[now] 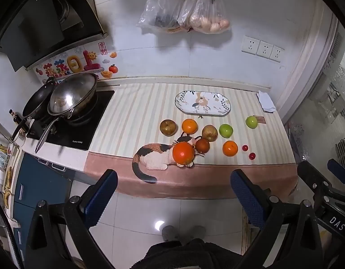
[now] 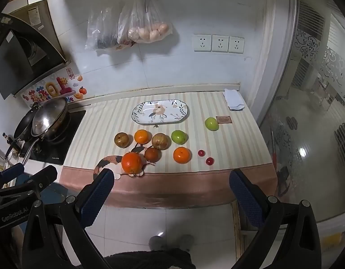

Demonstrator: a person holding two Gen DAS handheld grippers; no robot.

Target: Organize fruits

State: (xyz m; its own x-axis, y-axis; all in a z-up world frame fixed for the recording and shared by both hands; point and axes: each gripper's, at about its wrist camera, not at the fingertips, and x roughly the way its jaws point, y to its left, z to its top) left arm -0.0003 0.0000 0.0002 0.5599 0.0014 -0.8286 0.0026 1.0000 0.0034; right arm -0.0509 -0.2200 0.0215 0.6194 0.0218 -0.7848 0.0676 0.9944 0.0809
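Nothing is held yet: we judge this the opening step, with all the fruit loose on the countertop (image 1: 132, 112) and the oval plate (image 1: 202, 103) near its back edge bare. Our left gripper (image 1: 174, 192) and right gripper (image 2: 172, 192) both hang short of the counter's front edge, over the floor, jaws spread as wide as they go and gripping nothing.

We count ten fruits. Three are oranges: the big orange (image 1: 183, 153) nearest the front edge, one orange (image 1: 230, 148) to its right, and another orange (image 1: 189, 126) in the row behind. Three are brownish and look like pears or apples; we cannot tell which: one (image 1: 168, 127) at the left of the back row, one (image 1: 209, 133) in its middle, and a darker one (image 1: 202, 145) touching the big orange. Two green apples sit toward the right edge, one (image 1: 225, 130) in the row and one (image 1: 251, 121) well apart by a small card. Two small red fruits (image 1: 245, 148) lie near the front right corner.

Next, we judge, one gripper must reach forward over the front edge, straddle a fruit, probably the big orange since it is nearest, and close gently; round fruit may roll if nudged.
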